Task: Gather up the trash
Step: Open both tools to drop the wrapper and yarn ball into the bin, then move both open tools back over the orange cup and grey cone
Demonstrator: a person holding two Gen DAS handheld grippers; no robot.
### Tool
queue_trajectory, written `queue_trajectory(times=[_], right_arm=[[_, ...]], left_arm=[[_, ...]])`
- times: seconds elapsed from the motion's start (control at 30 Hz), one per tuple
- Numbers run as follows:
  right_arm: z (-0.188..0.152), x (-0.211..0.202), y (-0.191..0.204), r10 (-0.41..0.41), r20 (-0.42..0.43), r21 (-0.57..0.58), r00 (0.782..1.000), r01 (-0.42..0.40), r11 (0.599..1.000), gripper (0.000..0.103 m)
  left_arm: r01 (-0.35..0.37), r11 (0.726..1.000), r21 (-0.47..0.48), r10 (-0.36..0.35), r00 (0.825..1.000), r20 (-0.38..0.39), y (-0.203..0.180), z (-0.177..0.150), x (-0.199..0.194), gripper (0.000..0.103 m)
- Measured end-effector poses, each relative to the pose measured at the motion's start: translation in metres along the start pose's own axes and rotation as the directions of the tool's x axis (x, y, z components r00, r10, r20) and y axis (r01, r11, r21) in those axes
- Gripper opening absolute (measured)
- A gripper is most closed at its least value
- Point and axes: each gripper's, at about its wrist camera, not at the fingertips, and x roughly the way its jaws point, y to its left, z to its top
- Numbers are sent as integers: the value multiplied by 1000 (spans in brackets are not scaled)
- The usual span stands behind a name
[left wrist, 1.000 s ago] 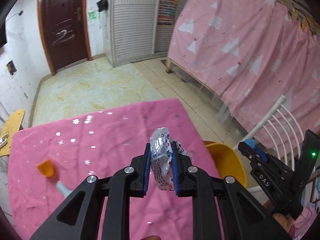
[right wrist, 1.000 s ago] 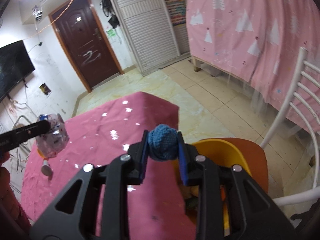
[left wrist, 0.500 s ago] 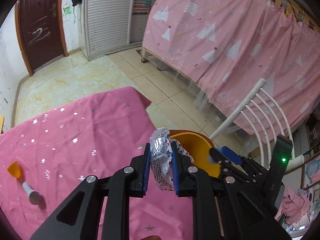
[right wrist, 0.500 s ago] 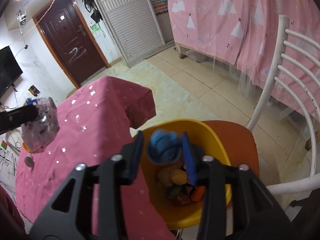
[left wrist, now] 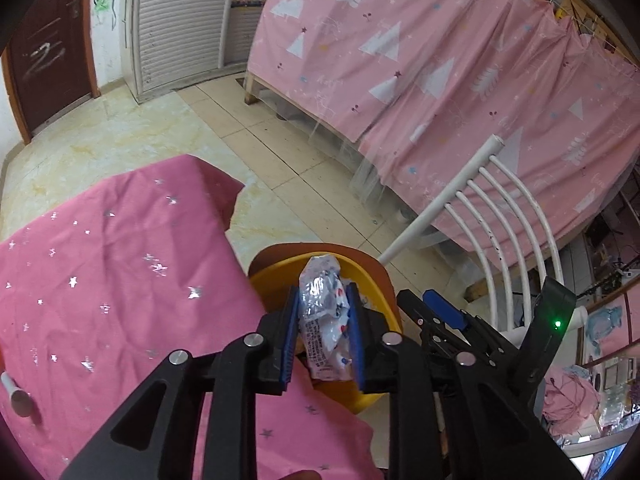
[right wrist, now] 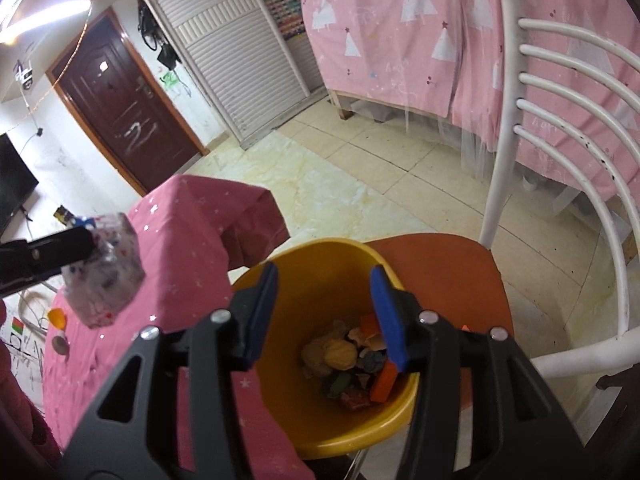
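Yellow plastic fills the middle of my right wrist view: the bin (right wrist: 320, 280) stands on an orange chair seat (right wrist: 440, 264), pressed against the edge of the pink star-printed tabletop (right wrist: 192, 248). From this side I look straight down into it and see a heap of scraps (right wrist: 352, 364) at the bottom, among them a walnut-like shell and orange bits. My right hand-held gripper (right wrist: 324, 312) hangs over the bin mouth with its blue pads spread wide and nothing between them.

My left wrist view hides that heap; there I see only the bin's rim (left wrist: 276, 276) behind the fingers. What it does show plainly is the crumpled silver wrapper (left wrist: 324, 320), with red and blue print, pinched between the blue pads of my left hand-held gripper (left wrist: 324, 332), which is closed on it. The wrapper sits in front of the bin rim, near the tabletop's corner. In the right view the same wrapper (right wrist: 104, 272) appears at the left, held above the cloth and apart from the bin.

Only the left view shows a small white cylinder (left wrist: 18, 396) lying on the cloth at its left edge. The right view adds a small orange piece (right wrist: 56, 316) beside it. A white chair back (right wrist: 560, 120) rises behind the seat.
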Motion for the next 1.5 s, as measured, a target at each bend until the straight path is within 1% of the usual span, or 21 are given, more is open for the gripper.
queue_trajectory(times=[0.03,0.1,0.17,0.33,0.5,0.63,0.73,0.8,0.9,1.03,1.07,1.17,1.33,1.5], right_arm=[[0,-1,-2,-1,1,2,1000,1,1000,46],[-1,-2,-4,-1,2,4,1000,1,1000,46],[0,-3,-4,0,3,3,1000,0,1000,46],[-1,-5,1,5,3,-13,1000,-5,1000,46],[-2,-12,16,13,4,-45,1000,-13,999,46],[-2,-15,36,27,6,-83,1000,-26,996,46],[-2,-17,56,44,7,-118,999,-43,992,46],[-3,-16,72,56,2,-146,998,-55,988,46],[-5,-13,93,67,-10,-180,998,-68,981,46],[-9,-11,126,92,-25,-230,995,-96,968,47],[-11,-11,135,101,-30,-241,994,-105,965,47],[-16,-8,160,122,-46,-278,991,-130,952,57],[-27,-2,206,156,-78,-349,985,-174,921,57],[-35,6,244,186,-120,-398,975,-219,891,57]], left_arm=[[3,1000,2,-2,1000,-4,-2,0,2,21],[4,1000,3,-4,1000,-10,-5,-1,4,31],[2,1000,3,-2,1000,-11,-6,-2,4,34],[-5,1000,-7,5,1000,-4,-1,-3,-3,34],[-12,1000,-17,13,999,34,9,-4,-21,35],[-38,999,-28,40,996,74,22,-6,-38,35],[-68,997,-47,73,992,103,37,-8,-52,35],[-72,995,-62,79,990,115,48,-9,-61,35],[-96,992,-85,107,986,131,66,-11,-73,35],[-133,982,-133,153,977,149,94,-17,-89,35],[-149,977,-151,172,973,151,103,-19,-94,35],[-195,963,-185,225,961,158,126,-23,-106,35],[-252,938,-238,294,942,162,166,-32,-126,35],[-275,914,-298,332,929,161,205,-42,-142,35]])
